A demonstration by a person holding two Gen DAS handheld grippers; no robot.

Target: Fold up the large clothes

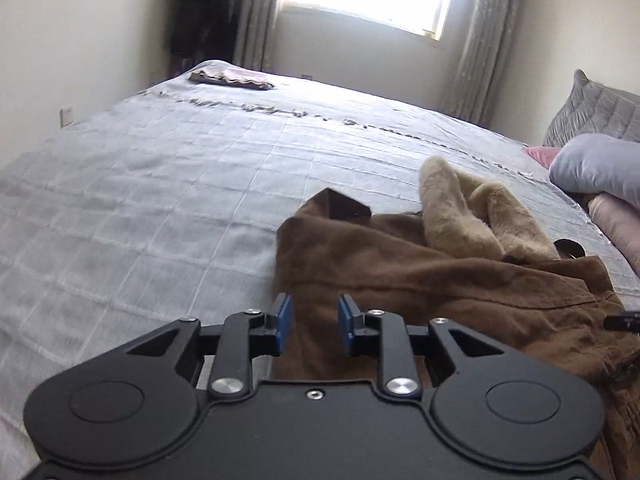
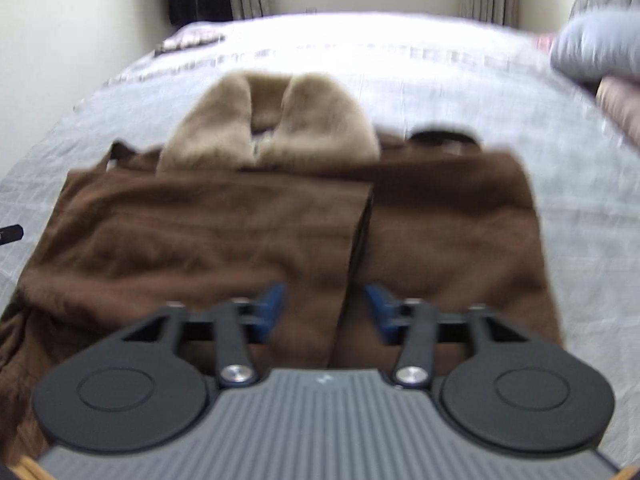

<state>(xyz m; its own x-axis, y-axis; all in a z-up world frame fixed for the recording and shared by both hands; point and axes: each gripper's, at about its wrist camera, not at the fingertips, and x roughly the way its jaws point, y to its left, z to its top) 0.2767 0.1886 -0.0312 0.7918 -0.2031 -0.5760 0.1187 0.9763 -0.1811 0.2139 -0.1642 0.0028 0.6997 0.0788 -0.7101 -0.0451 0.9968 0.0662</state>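
Currently brown coat [image 2: 248,220] with fur collar [image 2: 272,128] lies half-folded on bed [image 1: 160,184]. Left gripper [image 1: 314,326] and right gripper [image 2: 324,312] hover near coat hem, fingers apart, empty. Risk: heavy cloth slips, or a pinch catches one layer only and the fold springs open.

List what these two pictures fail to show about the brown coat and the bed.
- Brown coat: its near part is hidden by the left gripper in the left wrist view.
- Coat's buttons or fastenings: blurred in the right wrist view.
- Folded cloth on the bed: too small to identify.
- Pillows: cut off by the right edge.
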